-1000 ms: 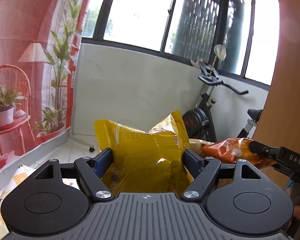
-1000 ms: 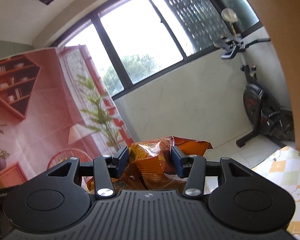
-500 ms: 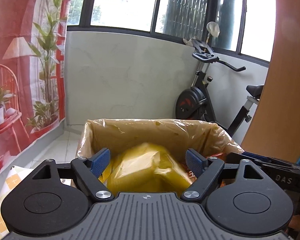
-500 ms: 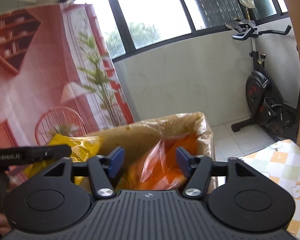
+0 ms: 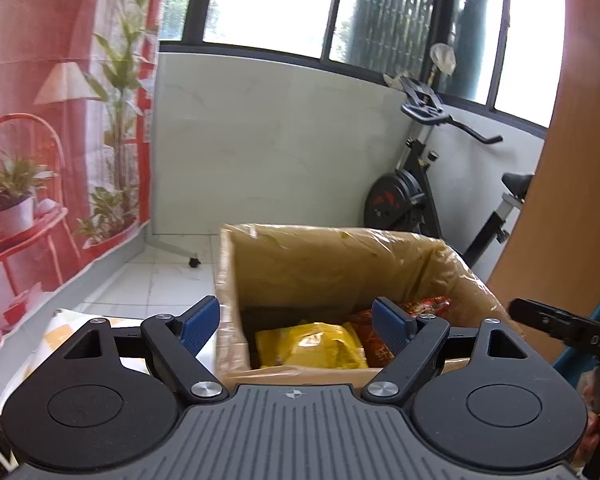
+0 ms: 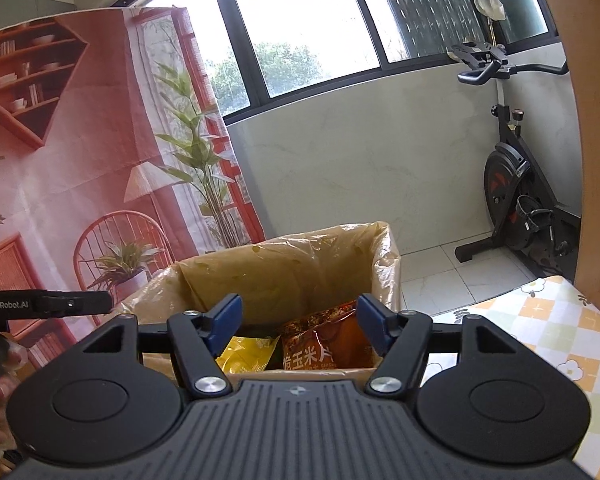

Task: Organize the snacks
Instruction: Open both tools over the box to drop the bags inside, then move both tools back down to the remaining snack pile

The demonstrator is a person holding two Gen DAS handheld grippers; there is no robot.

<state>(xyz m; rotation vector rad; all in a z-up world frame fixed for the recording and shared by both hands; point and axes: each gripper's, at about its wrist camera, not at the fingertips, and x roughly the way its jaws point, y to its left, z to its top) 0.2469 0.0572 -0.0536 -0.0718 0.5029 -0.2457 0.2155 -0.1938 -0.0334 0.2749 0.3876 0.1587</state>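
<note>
Both snack bags lie inside the lined cardboard box; my two grippers hang empty above its near rim.

Largest first, all placed against the box: beyond it I see a white wall under dark-framed windows; left of it, a red printed backdrop; right of it, an exercise bike and a brown panel edge. The box stands on a checked tablecloth. Inside, the orange bag lies right, the yellow bag left, touching. My left gripper has its fingers wide apart, nothing between them. My right gripper likewise stands apart and clear.
</note>
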